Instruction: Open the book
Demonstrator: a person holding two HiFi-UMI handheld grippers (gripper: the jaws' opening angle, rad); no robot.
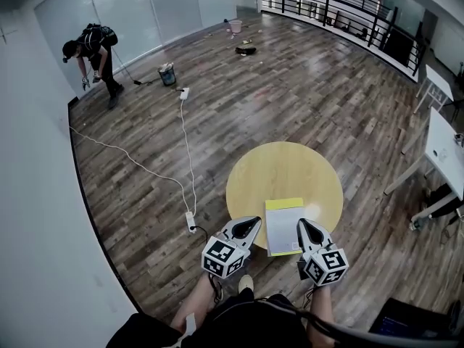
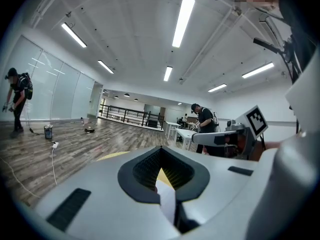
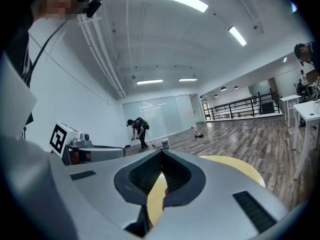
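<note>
Well, none of the opening is done as far as I can see. The book (image 1: 283,227) lies flat and closed on the round table (image 1: 283,162), its yellow strip at the far end, in the space between my two claws. My left claw (image 1: 249,227) sits just off the book's left edge with its jaws together and nothing in them. My right claw (image 1: 306,228) is at the book's right edge, jaws likewise pressed together and empty, and from above I cannot tell whether its tip touches the cover. So I judge the whole job is left: getting a jaw tip under the cover's edge and swinging it over. The tabletop is a smooth, pale yellow disc that reaches well ahead of both claws. Beyond it is dark wood plank floor (image 1: 326,93). A white cable (image 1: 187,158) runs away ahead and left of my left claw toward a bucket (image 1: 167,73) and a person (image 1: 94,56) bent over by the glass wall. White tables (image 1: 442,151) stand off to the right of my right claw, and a black railing (image 1: 326,9) closes the far side.
</note>
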